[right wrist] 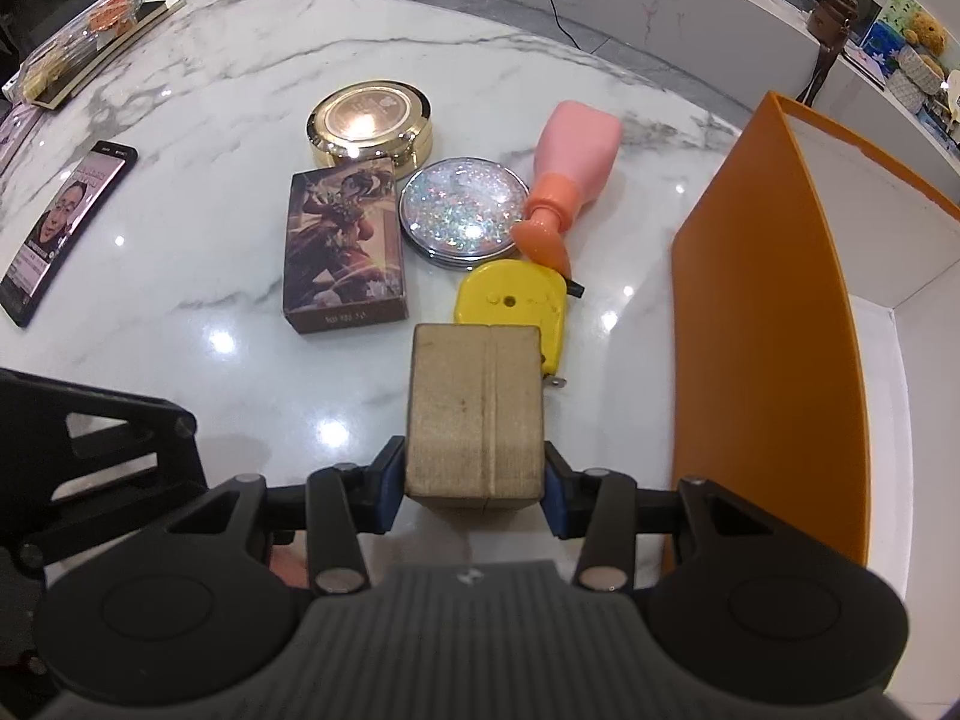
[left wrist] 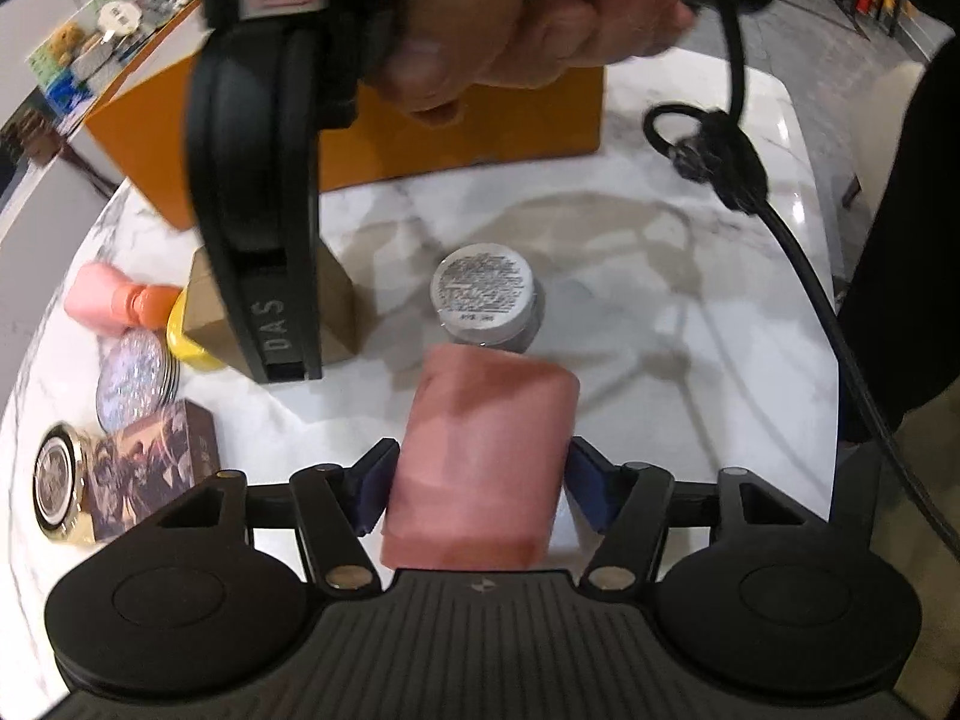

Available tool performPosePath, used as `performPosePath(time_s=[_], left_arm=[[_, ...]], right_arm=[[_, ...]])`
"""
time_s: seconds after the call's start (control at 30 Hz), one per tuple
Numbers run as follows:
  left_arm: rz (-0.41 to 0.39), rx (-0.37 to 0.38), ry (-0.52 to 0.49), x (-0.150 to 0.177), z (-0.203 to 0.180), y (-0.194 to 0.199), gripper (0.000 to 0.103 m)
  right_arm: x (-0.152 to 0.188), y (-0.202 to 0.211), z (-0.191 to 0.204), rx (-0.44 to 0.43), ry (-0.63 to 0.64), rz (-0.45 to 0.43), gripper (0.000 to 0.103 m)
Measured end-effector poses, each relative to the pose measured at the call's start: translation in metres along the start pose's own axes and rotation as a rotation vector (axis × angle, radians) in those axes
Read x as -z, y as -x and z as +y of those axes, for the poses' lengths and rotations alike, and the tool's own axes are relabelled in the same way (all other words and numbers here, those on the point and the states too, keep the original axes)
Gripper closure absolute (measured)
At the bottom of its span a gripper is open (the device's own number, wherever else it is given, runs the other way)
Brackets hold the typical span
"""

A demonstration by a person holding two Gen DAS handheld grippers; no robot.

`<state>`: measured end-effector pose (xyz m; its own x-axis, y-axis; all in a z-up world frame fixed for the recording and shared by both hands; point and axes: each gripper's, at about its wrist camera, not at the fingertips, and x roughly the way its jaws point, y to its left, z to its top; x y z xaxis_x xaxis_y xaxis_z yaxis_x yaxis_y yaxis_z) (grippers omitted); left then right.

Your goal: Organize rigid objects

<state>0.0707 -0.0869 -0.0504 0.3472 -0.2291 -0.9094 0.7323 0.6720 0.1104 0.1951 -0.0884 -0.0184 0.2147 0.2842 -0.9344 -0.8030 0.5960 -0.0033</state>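
Left gripper [left wrist: 480,486] closing around pink block [left wrist: 480,456], pads barely touching; right gripper [right wrist: 474,480] pinching tan block [right wrist: 477,414] near orange box [right wrist: 774,324] at worktop [right wrist: 420,48] edge; risk: loose pinch letting pink block slip onto jar [left wrist: 483,288].

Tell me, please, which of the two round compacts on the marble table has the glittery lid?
The silver round compact, lying between the illustrated card box and the pink bottle; its lid sparkles, whereas the gold round compact behind it is smooth and shiny.
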Motion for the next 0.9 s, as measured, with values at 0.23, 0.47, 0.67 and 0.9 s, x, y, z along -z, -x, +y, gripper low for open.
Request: performPosePath(time_s=[0.23, 0.47, 0.67, 0.9], left_arm=[[-0.009, -0.004, 0.098, 0.013, 0.019, 0.004, 0.035], [-0.02, -0.042, 0.183, 0.024, 0.036, 0.027, 0.035], [-0.032, -0.104, 0.259, 0.021, 0.044, 0.046, 0.035], [-0.065, -0.181, 0.331, -0.004, 0.049, 0.063, 0.035]], right_arm=[[-0.001, -0.002, 0.002, 0.001, 0.0, -0.005, 0.058], [-0.004, 0.008, 0.002, -0.014, -0.01, -0.025, 0.058], [-0.008, 0.024, -0.001, -0.029, -0.029, -0.067, 0.058], [-0.006, 0.061, -0.019, -0.055, -0.103, -0.175, 0.058]])
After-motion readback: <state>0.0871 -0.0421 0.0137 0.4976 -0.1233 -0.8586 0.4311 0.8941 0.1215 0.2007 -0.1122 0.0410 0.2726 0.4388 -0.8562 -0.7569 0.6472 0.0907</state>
